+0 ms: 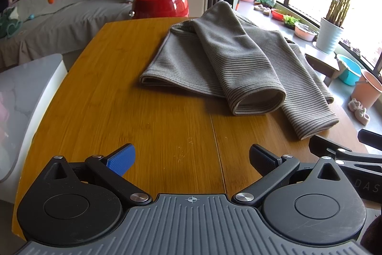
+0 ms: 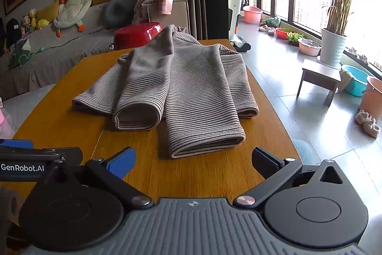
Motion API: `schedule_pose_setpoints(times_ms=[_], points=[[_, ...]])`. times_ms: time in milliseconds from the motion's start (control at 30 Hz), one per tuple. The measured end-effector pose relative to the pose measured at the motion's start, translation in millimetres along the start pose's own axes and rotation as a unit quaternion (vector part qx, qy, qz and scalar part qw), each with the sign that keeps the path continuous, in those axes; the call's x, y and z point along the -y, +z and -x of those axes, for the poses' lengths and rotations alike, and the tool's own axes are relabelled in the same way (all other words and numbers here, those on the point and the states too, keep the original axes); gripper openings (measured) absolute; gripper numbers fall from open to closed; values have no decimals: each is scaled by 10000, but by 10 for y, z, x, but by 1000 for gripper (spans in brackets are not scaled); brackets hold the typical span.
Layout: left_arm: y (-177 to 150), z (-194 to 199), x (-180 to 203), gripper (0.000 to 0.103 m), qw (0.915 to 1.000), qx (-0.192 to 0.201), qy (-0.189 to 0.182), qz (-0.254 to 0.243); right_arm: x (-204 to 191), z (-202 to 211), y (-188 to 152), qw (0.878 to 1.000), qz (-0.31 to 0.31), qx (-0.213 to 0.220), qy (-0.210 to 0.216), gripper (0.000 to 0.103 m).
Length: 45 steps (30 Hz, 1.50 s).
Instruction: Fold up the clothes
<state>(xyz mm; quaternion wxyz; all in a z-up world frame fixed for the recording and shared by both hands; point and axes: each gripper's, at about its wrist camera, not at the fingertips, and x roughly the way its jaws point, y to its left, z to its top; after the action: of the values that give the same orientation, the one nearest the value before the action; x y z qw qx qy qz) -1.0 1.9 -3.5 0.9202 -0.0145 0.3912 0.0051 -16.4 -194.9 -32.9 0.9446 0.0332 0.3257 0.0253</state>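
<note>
Sleeves of the striped garment [image 2: 181, 87] lie drawn in over its body on the worktop [image 1: 119, 111], cuffs toward you, while your left gripper [image 1: 191, 159] and right gripper [image 2: 193, 160] hang spread wide and empty just short of it. Whether this is a fold half made or nearly finished, I cannot tell. If you take hold, pinch both layers at an edge and keep the two grippers level.

Both grippers spread wide, empty, held low and level.

Left gripper [image 1: 191, 160]: jaws fully apart, blue-padded finger [image 1: 121, 159] on one side, black finger [image 1: 261, 160] opposite, nothing between. Right gripper [image 2: 193, 161]: same wide spread, nothing gripped. Side by side, each showing at the edge of the other's view.
</note>
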Motion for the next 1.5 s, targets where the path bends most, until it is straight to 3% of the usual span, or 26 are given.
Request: schedule_pose_setpoints(times_ms=[500,933,1033,1200,1367,1500], points=[[29,-35,-19,103,10000,47,-3,0,-22,-41,-7,10000,55,-53,36,103],[328,-459,-84,103,9997,-118,-138,-146,233,-384,291,9999,-85,-31,-141,103],[443,-600,-99,103,9995,-150,-248,-132,273,-554,426,9997,-219,-63,96,103],[736,-877,-105,103,9958,103,-855,-299,350,-911,722,9944,-651,-85,831,103],[878,-1146,-126,103,9929,97,-1114,-394,497,-1370,1083,9791,-1322,38,1548,103],[981,-1358,-145,103,9903,71,-1307,-458,636,-1858,1227,9626,-1996,-215,1819,103]])
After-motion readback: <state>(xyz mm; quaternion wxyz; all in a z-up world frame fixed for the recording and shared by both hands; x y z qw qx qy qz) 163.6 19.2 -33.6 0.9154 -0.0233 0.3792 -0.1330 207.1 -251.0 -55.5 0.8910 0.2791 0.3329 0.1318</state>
